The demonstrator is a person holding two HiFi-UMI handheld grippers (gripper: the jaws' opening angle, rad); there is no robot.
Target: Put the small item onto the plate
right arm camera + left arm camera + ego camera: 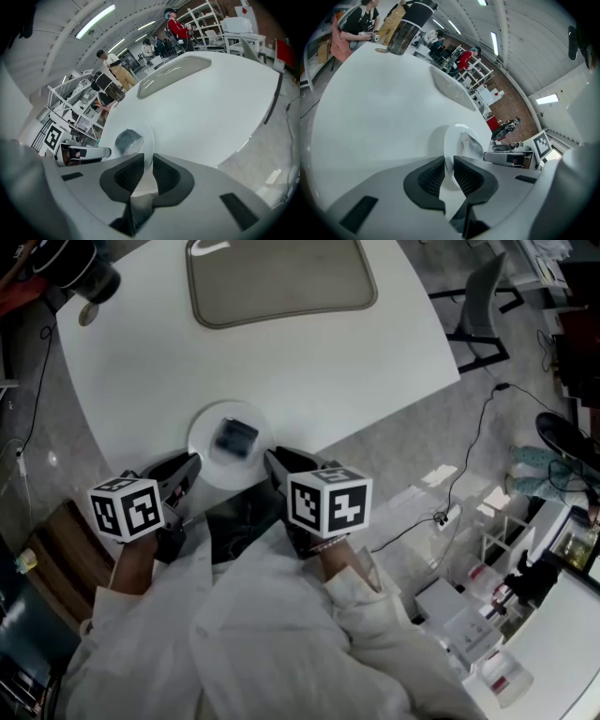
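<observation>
Our left gripper (449,176) and right gripper (148,174) each pinch the plate (201,457), small item (234,437) aboard, at the desk's (328,362) near edge.

The left claw (191,461) and the right claw (273,458) pointed forward side by side, low and close in front of the body. The left wrist (134,566) and the right wrist (330,557) showed bare behind the marker cubes, and white sleeves (281,634) ran back to the chest. Each claw's jaws stood nearly together, pinched on opposite edges of the plate (208,465).
</observation>
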